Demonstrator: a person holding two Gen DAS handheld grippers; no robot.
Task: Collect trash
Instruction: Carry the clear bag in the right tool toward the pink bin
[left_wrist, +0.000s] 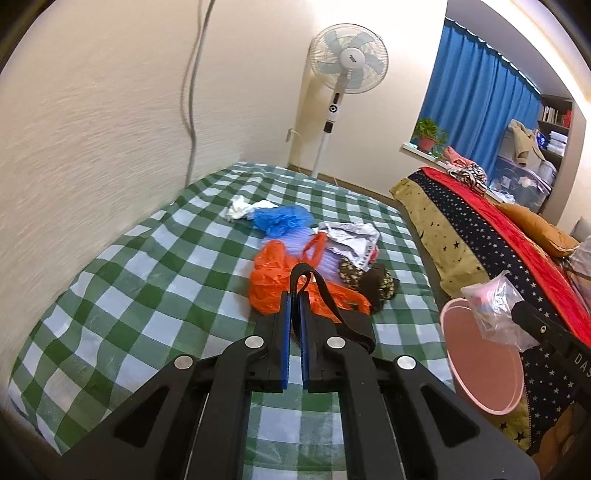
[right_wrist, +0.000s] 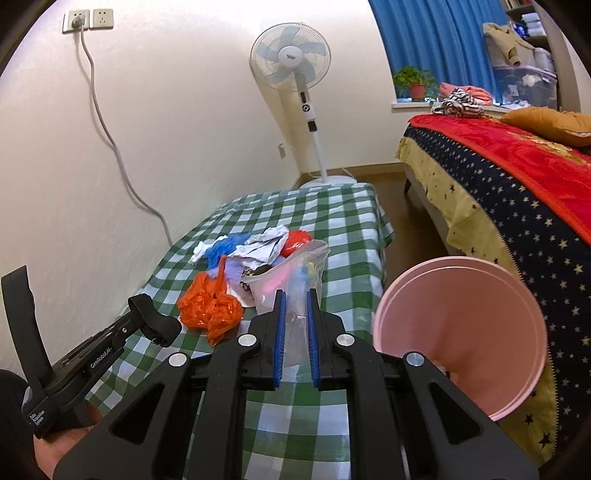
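Meanwhile my left tool (left_wrist: 294, 295) pinched a black strap (left_wrist: 325, 291), and my right tool (right_wrist: 295, 295) gripped a clear bag (right_wrist: 295, 273) near the table's (right_wrist: 340, 236) right edge, beside the pink bin (right_wrist: 461, 332).

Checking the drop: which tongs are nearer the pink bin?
Right. The right tongs, gripping a clear bag, sit beside the pink bin; the left tongs are farther, over the orange bag.

Both wrist views angled down, near checked table (left_wrist: 110, 295), sharing trash pile (fan (right_wrist: 291, 59) behind)
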